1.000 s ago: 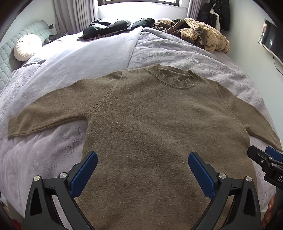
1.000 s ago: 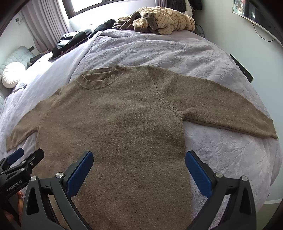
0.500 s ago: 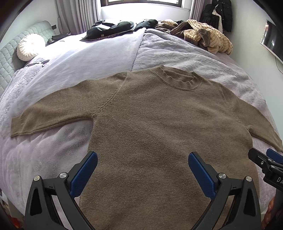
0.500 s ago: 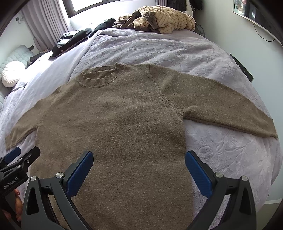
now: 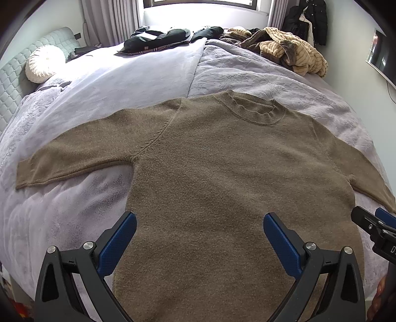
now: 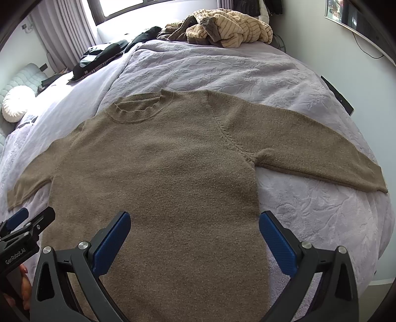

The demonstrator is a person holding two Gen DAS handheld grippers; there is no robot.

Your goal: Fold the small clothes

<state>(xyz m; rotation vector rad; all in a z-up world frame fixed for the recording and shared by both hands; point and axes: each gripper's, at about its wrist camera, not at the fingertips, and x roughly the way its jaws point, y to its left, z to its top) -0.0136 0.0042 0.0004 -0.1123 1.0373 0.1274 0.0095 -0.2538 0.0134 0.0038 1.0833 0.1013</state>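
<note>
A brown knit sweater (image 5: 222, 173) lies flat on the lilac bedspread (image 5: 74, 210), front up, collar away from me, both sleeves spread out. It also shows in the right wrist view (image 6: 160, 173). My left gripper (image 5: 199, 237) is open and empty, held above the sweater's lower left body. My right gripper (image 6: 194, 237) is open and empty above the lower right body, its right finger over the side edge. Each gripper shows at the edge of the other's view: the right one (image 5: 376, 230), the left one (image 6: 24, 228).
A heap of striped beige and brown clothes (image 5: 284, 47) and dark garments (image 5: 158, 42) lie at the far end of the bed. A round white cushion (image 5: 44, 64) sits by the padded headboard at left. A wall with a screen (image 6: 356, 17) runs along the right.
Both grippers have pulled back a little toward the sweater's hem, so the sweater sits slightly farther off. Both stay open; the sweater has not moved.
</note>
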